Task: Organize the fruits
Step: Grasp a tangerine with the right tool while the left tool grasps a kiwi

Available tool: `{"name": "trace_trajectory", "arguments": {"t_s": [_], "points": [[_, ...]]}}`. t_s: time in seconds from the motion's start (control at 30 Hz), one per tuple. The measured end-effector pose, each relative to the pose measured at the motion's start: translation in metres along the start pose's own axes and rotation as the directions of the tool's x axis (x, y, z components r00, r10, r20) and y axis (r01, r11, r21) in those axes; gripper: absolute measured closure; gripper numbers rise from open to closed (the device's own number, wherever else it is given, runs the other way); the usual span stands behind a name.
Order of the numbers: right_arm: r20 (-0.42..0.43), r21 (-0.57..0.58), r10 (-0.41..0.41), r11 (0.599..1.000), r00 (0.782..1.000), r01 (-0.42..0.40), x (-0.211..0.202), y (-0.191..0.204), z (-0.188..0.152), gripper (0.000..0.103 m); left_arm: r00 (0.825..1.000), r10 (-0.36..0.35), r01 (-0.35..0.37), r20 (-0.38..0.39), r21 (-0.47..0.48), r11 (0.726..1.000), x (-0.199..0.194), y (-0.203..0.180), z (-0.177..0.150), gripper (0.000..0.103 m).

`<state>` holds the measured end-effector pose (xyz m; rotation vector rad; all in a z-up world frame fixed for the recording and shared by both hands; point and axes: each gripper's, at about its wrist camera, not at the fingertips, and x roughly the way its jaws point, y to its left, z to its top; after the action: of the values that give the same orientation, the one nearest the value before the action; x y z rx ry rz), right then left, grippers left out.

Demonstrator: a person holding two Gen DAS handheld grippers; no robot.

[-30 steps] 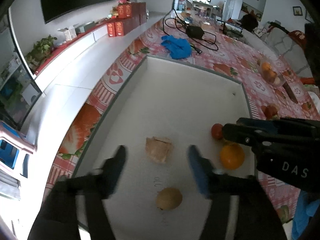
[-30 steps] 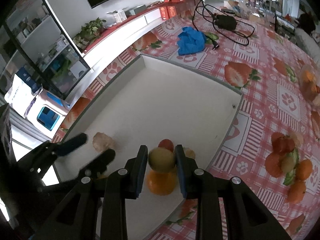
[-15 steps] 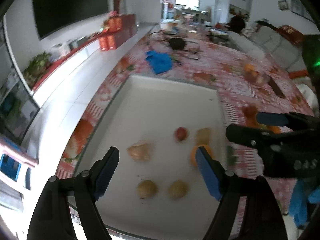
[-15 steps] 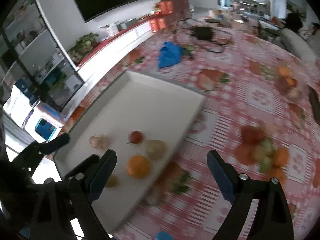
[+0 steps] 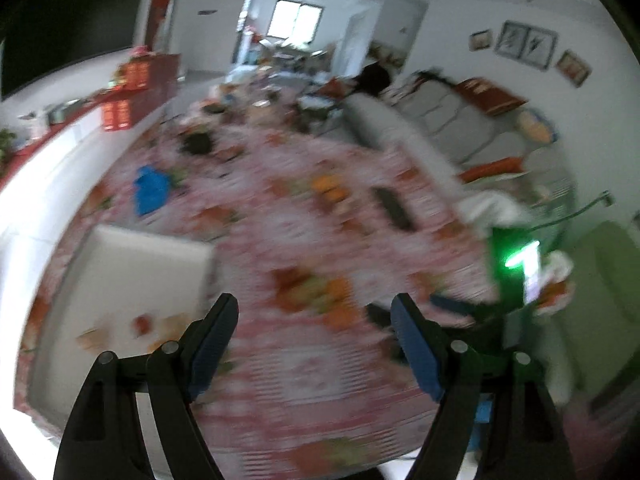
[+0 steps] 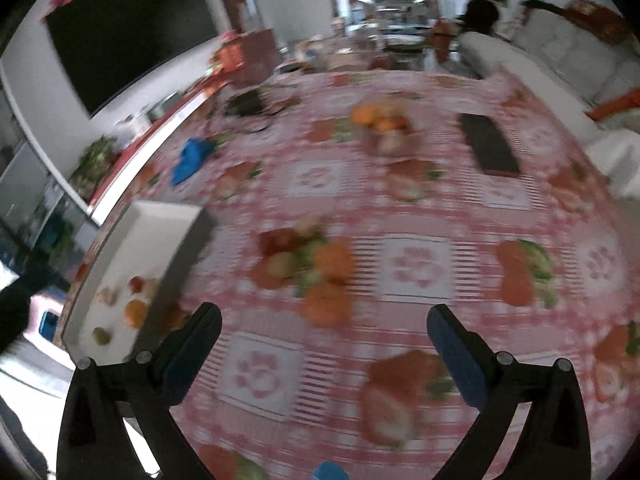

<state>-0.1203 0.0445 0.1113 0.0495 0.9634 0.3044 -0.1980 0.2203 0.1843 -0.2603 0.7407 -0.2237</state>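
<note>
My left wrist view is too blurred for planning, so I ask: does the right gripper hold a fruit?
Observer: No. The right gripper has just been opening its jaws, and nothing is between them.
Operator: Which fruits lie in the tray?
Observer: In the white tray an orange lies toward the near end, with a small red fruit just beyond it.
Operator: Is any fruit outside it?
Observer: Yes, a fruit bowl with oranges stands on the tablecloth, left of a dark flat object.
</note>
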Motion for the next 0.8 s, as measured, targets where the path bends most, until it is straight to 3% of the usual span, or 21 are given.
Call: {"name": "trace_trajectory", "arguments": {"t_s": [0.2, 0.27, 0.3, 0.37, 0.5, 0.57, 0.67, 0.8], "points": [[0.068, 0.104, -0.036, 0.994, 0.997, 0.029, -0.03, -0.05, 0.009, 0.0, 0.983, -0.182, 0.18, 0.032, 0.054, 0.982, -0.017, -0.076, 0.023, 0.021], [0.08, 0.115, -0.047, 0.993, 0.996, 0.037, -0.034, -0.057, 0.011, 0.0, 0.979, -0.193, 0.187, 0.061, 0.086, 0.978, -0.022, -0.093, 0.027, 0.021], [0.08, 0.115, -0.051, 0.993, 0.995, 0.042, -0.033, -0.06, 0.011, 0.0, 0.981, -0.177, 0.169, 0.075, 0.101, 0.98, -0.023, -0.097, 0.028, 0.021], [0.066, 0.106, -0.051, 0.993, 0.997, 0.044, -0.027, -0.06, 0.01, 0.0, 0.992, -0.079, 0.065, 0.098, 0.141, 0.988, -0.015, -0.097, 0.029, 0.021], [-0.006, 0.067, -0.03, 0.997, 1.0, 0.031, 0.002, -0.055, -0.004, 0.0, 0.993, 0.113, -0.114, 0.011, 0.127, 0.985, 0.03, -0.056, 0.016, 0.021], [-0.043, 0.041, -0.026, 0.999, 0.999, 0.028, 0.019, -0.049, -0.012, 0.0, 0.976, 0.207, -0.2, -0.071, 0.088, 0.976, 0.057, -0.021, 0.001, 0.021], [-0.089, 0.004, -0.02, 1.0, 0.996, 0.021, 0.04, -0.039, -0.022, 0.0, 0.949, 0.261, -0.26, -0.178, 0.031, 0.965, 0.084, 0.02, -0.019, 0.021], [-0.126, -0.035, -0.022, 0.999, 0.992, 0.017, 0.063, -0.028, -0.028, 0.0, 0.92, 0.313, -0.316, -0.236, 0.025, 0.948, 0.103, 0.045, -0.036, 0.021]]}}
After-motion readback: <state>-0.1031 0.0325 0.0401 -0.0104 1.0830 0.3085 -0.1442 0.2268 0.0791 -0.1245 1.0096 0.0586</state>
